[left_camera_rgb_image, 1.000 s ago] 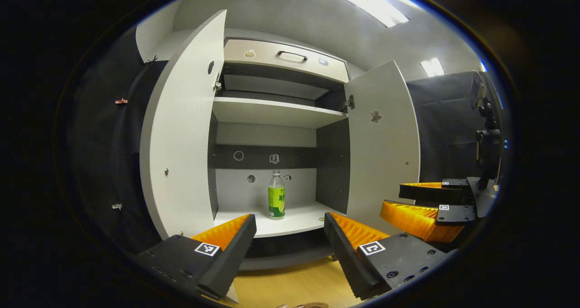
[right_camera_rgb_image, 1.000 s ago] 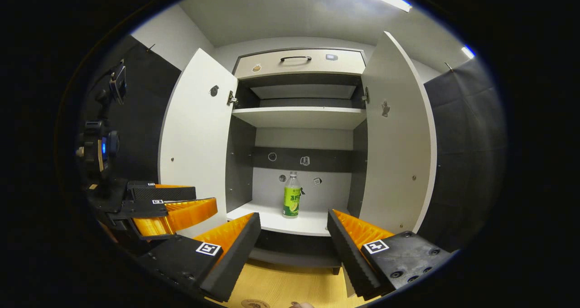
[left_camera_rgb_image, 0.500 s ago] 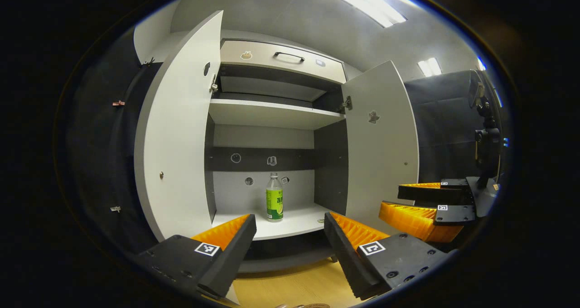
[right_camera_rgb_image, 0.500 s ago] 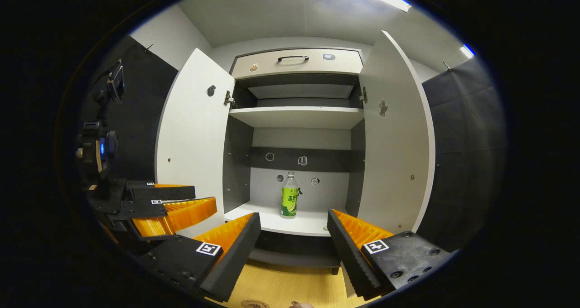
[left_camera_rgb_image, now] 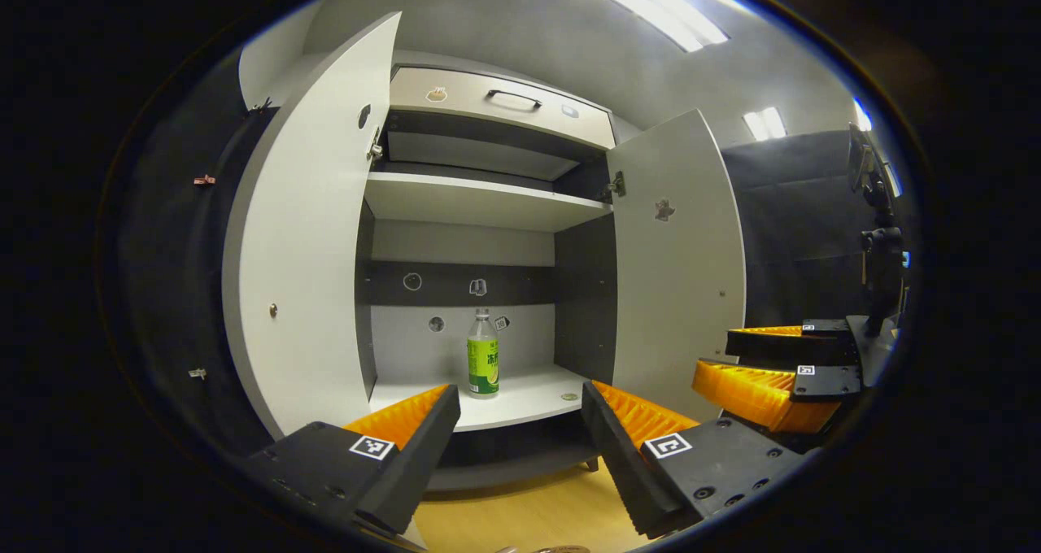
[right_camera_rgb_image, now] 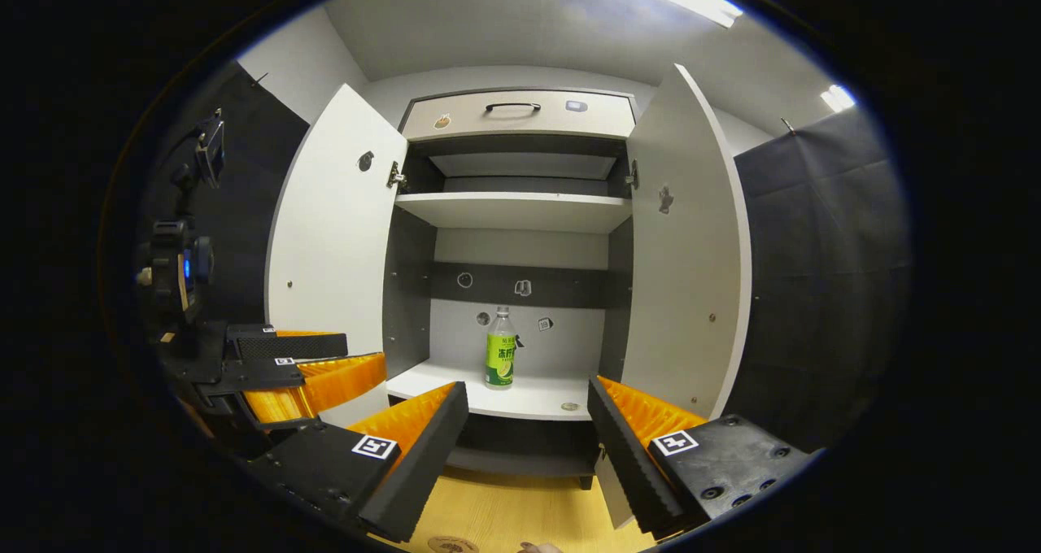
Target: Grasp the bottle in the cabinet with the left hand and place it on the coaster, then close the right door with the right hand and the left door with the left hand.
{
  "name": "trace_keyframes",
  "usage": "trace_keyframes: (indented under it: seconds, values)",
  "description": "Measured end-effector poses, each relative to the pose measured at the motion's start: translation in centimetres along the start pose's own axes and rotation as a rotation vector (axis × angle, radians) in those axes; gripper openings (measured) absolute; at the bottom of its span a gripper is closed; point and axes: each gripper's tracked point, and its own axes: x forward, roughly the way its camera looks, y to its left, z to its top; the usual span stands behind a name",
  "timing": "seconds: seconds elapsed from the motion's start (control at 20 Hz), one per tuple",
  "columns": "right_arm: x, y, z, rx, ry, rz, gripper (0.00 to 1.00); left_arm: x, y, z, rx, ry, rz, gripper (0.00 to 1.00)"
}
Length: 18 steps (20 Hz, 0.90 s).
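A clear bottle with a green label (left_camera_rgb_image: 483,354) (right_camera_rgb_image: 500,350) stands upright on the cabinet's lower shelf (left_camera_rgb_image: 529,402), near the back wall. Both white doors stand wide open: the left door (left_camera_rgb_image: 301,236) (right_camera_rgb_image: 333,236) and the right door (left_camera_rgb_image: 675,252) (right_camera_rgb_image: 687,236). My left gripper (left_camera_rgb_image: 519,394) is open and empty, well short of the shelf front, with the bottle just left of its gap. My right gripper (right_camera_rgb_image: 527,389) is open and empty too, beside the left one. The edge of a round brown coaster (right_camera_rgb_image: 451,545) peeks in at the bottom of the wooden tabletop.
An upper shelf (left_camera_rgb_image: 480,199) and a drawer with a dark handle (left_camera_rgb_image: 512,97) sit above the bottle. A small flat disc (right_camera_rgb_image: 569,407) lies near the shelf's front right. The wooden tabletop (left_camera_rgb_image: 529,512) runs below the cabinet. Black cloth walls flank both doors.
The cabinet and bottle have drifted leftward in both views, so both grippers have swung or shifted slightly right. Both remain open and empty; the bottle has not moved on its shelf.
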Motion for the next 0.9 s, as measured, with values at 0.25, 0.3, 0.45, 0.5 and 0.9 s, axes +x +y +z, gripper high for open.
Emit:
trace_keyframes:
  seconds: [0.25,0.3,0.45,0.5,0.9]
  values:
    - [0.4,-0.3,-0.3,-0.007,0.004,0.000,0.98,3.6,0.5,-0.4,0.000,0.002,0.009,0.96]
    - [0.9,-0.5,-0.4,-0.007,0.006,0.005,0.98,5.0,0.5,-0.6,0.002,0.005,0.011,0.96]
    - [3.1,-0.9,-1.0,-0.004,0.009,0.060,0.98,10.4,1.4,-1.0,-0.004,-0.015,0.048,0.96]
    - [4.0,-1.1,-1.3,-0.011,0.016,0.083,0.98,12.6,1.7,-1.3,-0.011,-0.022,0.063,0.96]
    - [10.6,-2.7,-3.8,-0.063,0.031,0.184,0.98,28.6,4.0,-5.6,0.035,-0.019,0.125,0.96]
